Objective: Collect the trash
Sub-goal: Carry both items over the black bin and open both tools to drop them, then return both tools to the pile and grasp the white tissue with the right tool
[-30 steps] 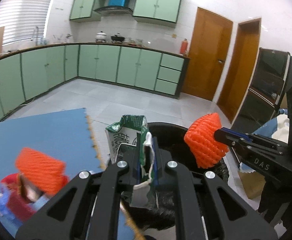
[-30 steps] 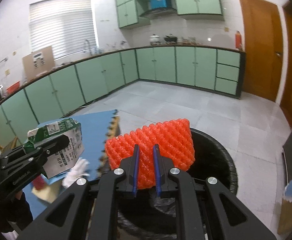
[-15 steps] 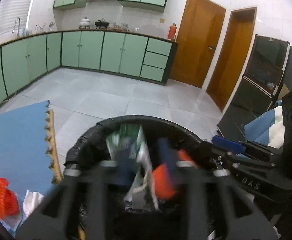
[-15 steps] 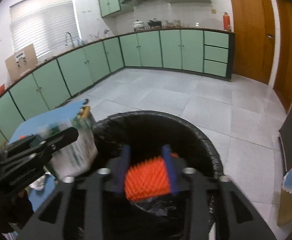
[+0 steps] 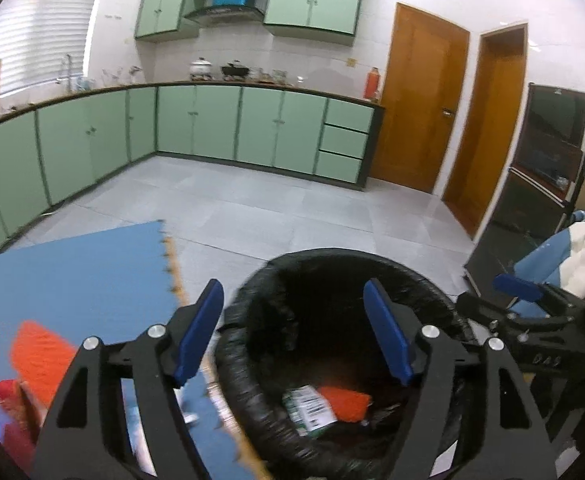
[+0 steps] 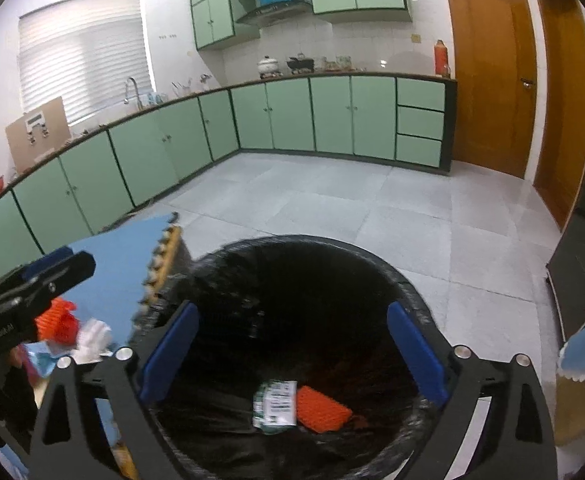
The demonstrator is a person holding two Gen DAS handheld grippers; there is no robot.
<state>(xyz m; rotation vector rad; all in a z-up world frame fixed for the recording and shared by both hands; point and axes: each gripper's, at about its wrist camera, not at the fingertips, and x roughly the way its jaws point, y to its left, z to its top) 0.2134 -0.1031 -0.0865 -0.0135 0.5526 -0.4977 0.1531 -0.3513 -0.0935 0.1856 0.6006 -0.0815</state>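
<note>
Right wrist view: drop step, both grippers [image 6: 292,352] opening, nothing between; carton [image 6: 276,402] and orange net [image 6: 322,408] in bin [image 6: 372,260]. Next, likely reach toward 9 o'clock litter [image 6: 58,324].

A round bin lined with a black plastic bag [image 6: 408,292] stands on the grey tiled floor beside a blue foam mat. At its bottom lie a crumpled green-and-white paper milk carton [image 6: 275,406], printed face up, and a flat orange foam fruit net [image 6: 321,409], touching side by side. More orange foam netting [image 5: 42,354] and white crumpled paper [image 6: 92,334] lie on the mat.
</note>
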